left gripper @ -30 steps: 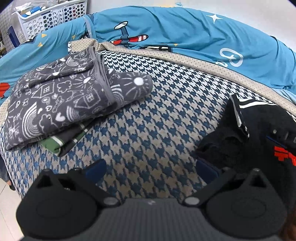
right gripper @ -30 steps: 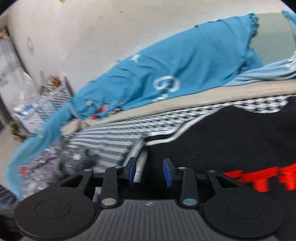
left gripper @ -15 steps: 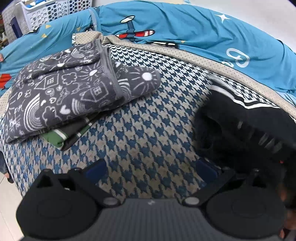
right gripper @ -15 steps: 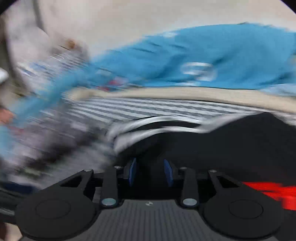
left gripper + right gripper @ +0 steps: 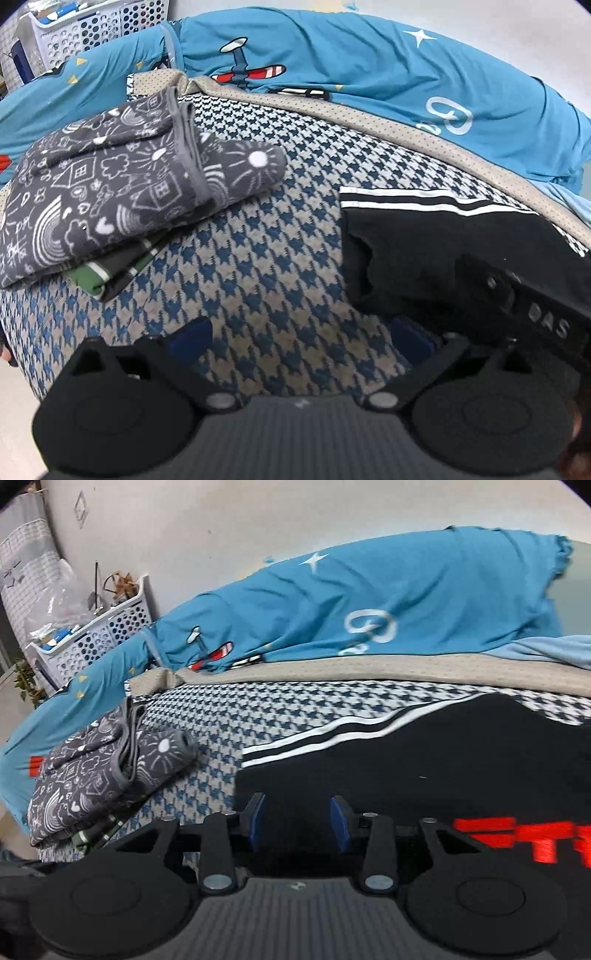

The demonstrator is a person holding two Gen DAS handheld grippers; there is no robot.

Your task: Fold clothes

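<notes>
A black garment with white stripes along its far edge and red lettering lies flat on the right of the houndstooth bed cover. My right gripper hovers low over the black garment; its jaws are opening, with black cloth lying between the blue pads but not pinched. My left gripper stands wide open over the bare cover, and its right pad is at the garment's near corner. Nothing is held in it.
A folded grey doodle-print garment tops a pile on the left, with a green striped piece under it. A blue cartoon duvet is bunched along the back. A white perforated basket stands at the far left by the wall.
The black garment went from a bunched, lifted heap to lying flat, with its striped edge spread leftward. The right gripper's pads stand wider apart. The left gripper stayed put and open.
</notes>
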